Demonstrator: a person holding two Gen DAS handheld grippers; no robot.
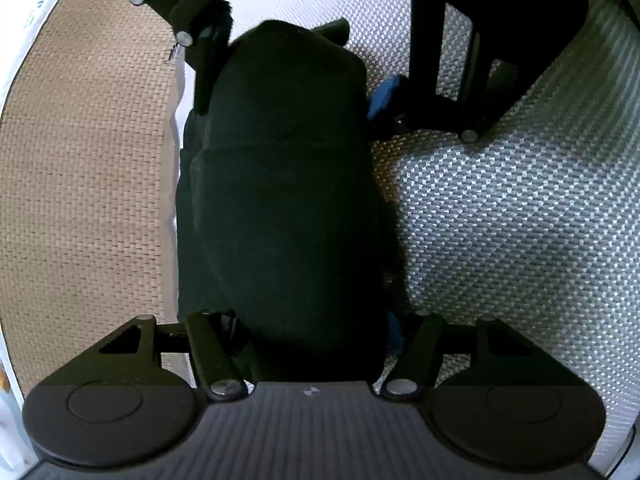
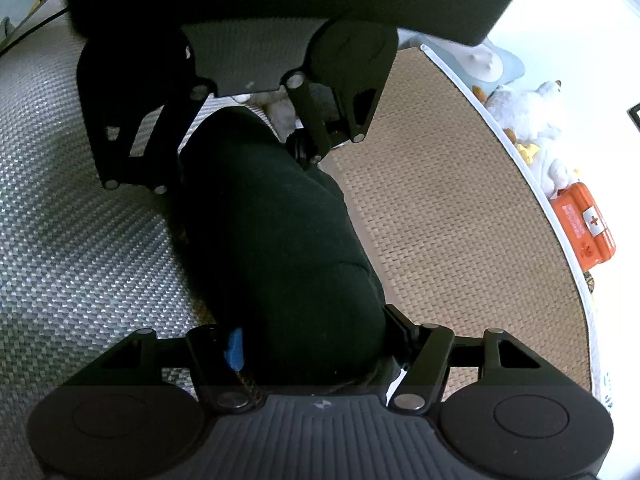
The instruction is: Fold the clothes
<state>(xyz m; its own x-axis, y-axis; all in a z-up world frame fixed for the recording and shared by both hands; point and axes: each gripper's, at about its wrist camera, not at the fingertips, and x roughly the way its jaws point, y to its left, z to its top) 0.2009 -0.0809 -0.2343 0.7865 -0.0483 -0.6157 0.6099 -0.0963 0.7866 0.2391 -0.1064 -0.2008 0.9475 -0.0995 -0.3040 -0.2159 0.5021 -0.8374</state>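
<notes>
A dark folded garment (image 1: 280, 200) lies bundled between my two grippers, over the seam where a tan woven mat meets a silver woven mat. My left gripper (image 1: 304, 336) is shut on its near end; the fingertips are buried in the cloth. My right gripper (image 1: 316, 64) faces it from the far end, with a blue pad (image 1: 386, 94) showing. In the right wrist view the same garment (image 2: 280, 240) runs from my right gripper (image 2: 316, 356), shut on it, to my left gripper (image 2: 256, 128) opposite.
The tan mat (image 2: 440, 200) has a white border (image 2: 536, 184). Beyond it lie a white plush toy (image 2: 528, 120) and an orange first-aid box (image 2: 584, 228). The silver mat (image 1: 520, 220) covers the other side.
</notes>
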